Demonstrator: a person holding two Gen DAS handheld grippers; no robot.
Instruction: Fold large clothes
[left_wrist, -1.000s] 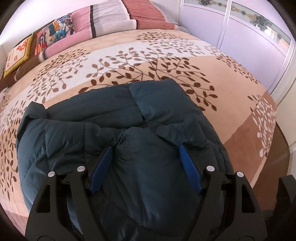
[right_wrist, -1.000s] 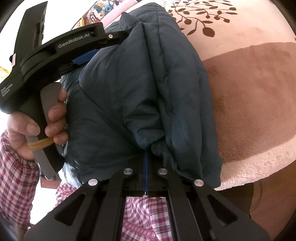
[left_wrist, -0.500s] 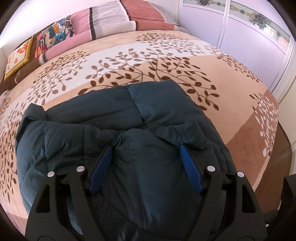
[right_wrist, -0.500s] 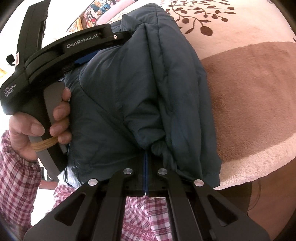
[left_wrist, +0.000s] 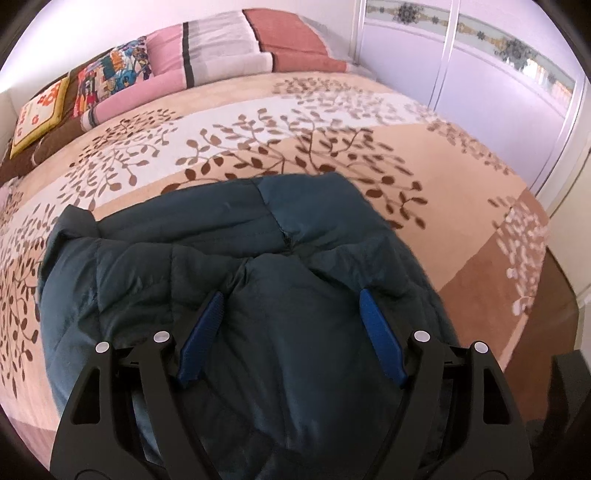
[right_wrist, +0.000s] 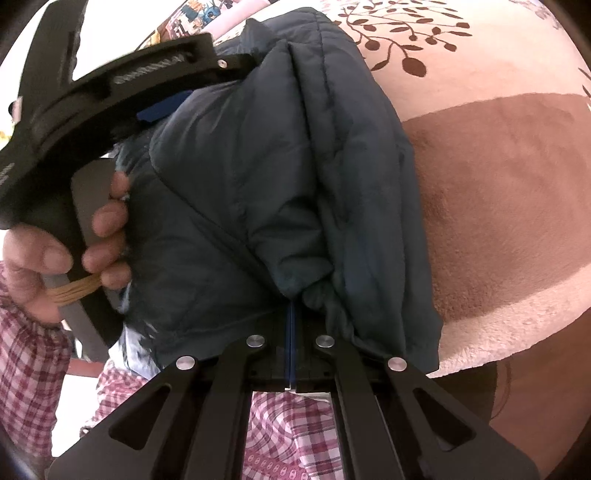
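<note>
Your left tool (right_wrist: 173, 107) has swung across the right wrist view: its black frame now sits higher and further right, tilted more steeply, its white lettering smeared by motion where it read cleanly a second ago. Your left hand (right_wrist: 62, 254) on the grey handle has climbed with it, fingers now against the dark teal quilted puffer jacket (right_wrist: 280, 177). From the left wrist, that jacket's far edge (left_wrist: 303, 184) has slid slightly lower over the beige leaf-print bedspread (left_wrist: 461, 206), so more of the leaf pattern shows beyond it, and the picture is a touch blurred.
</note>
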